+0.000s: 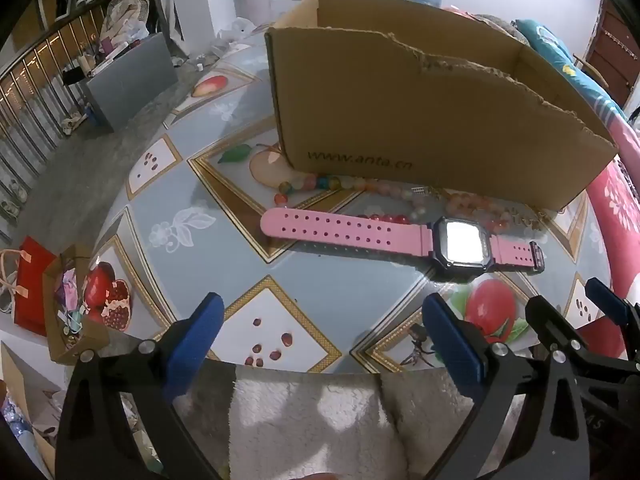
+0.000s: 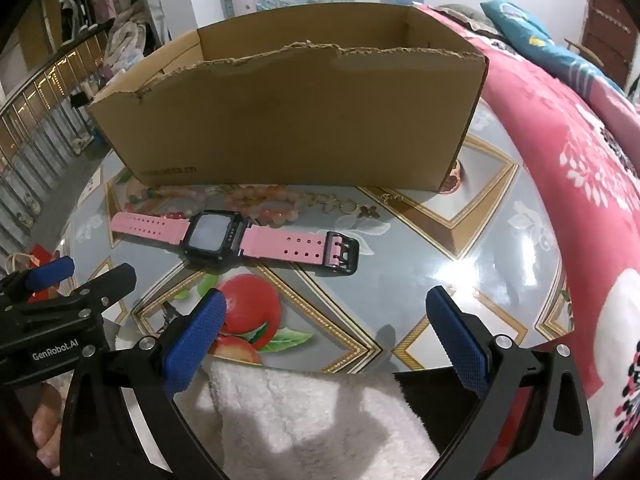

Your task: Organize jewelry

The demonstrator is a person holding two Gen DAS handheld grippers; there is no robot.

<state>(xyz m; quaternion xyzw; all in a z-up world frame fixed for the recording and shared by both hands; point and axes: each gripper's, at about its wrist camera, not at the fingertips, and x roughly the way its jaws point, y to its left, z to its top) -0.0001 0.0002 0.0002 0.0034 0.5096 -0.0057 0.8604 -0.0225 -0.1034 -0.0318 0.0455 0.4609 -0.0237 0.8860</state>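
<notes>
A pink-strapped watch [image 1: 384, 238] [image 2: 224, 236] with a black square case lies flat on the table, in front of an open cardboard box [image 1: 420, 120] [image 2: 288, 120]. Pastel bead strings [image 1: 332, 184] [image 2: 256, 200] lie between the watch and the box wall, and thin gold-coloured pieces [image 2: 348, 204] lie to their right. My left gripper [image 1: 324, 320] stands open over the table's near edge, short of the watch, with nothing between its blue pads. My right gripper [image 2: 328, 316] is open too, empty, just right of the left one [image 2: 52, 276].
The round table [image 2: 480, 240] has a glossy fruit-patterned cover. A white fleecy cloth [image 1: 312, 420] [image 2: 312, 420] lies below the grippers at the table's edge. A red floral blanket [image 2: 580, 160] borders the right side. A grey box [image 1: 132, 80] and red bag [image 1: 34, 280] stand on the floor at left.
</notes>
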